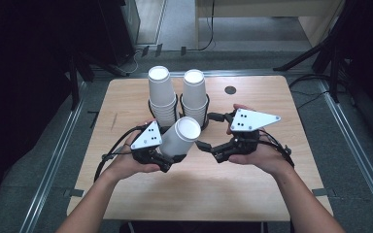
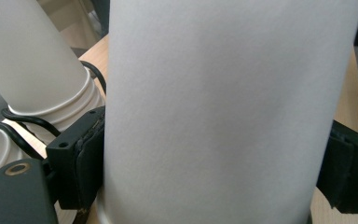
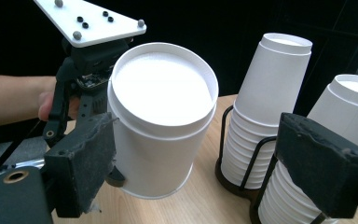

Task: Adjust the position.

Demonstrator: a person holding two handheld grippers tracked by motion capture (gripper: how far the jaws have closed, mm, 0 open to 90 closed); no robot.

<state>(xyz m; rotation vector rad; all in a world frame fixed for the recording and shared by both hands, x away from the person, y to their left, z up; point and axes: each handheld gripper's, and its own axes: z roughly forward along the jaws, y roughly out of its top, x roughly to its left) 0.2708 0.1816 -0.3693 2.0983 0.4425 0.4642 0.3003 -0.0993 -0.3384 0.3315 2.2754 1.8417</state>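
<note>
My left gripper [image 1: 167, 156] is shut on a white paper cup [image 1: 179, 137], its pads pressing both sides of the cup's wall [image 2: 214, 93]. The cup lies tilted above the wooden table [image 1: 223, 194], with its closed base [image 3: 163, 93] turned toward my right gripper [image 1: 206, 131]. That gripper stands open, jaws wide apart. Its left pad [image 3: 86, 158] is close beside the cup's wall, while its right pad [image 3: 321, 158] is far from the cup, in front of a cup stack.
Two stacks of upturned white cups [image 1: 161, 97] [image 1: 194, 97] stand in black wire holders at the table's back middle, right behind the held cup. A small dark disc [image 1: 230, 90] lies near the far edge. Black cables trail from both grippers.
</note>
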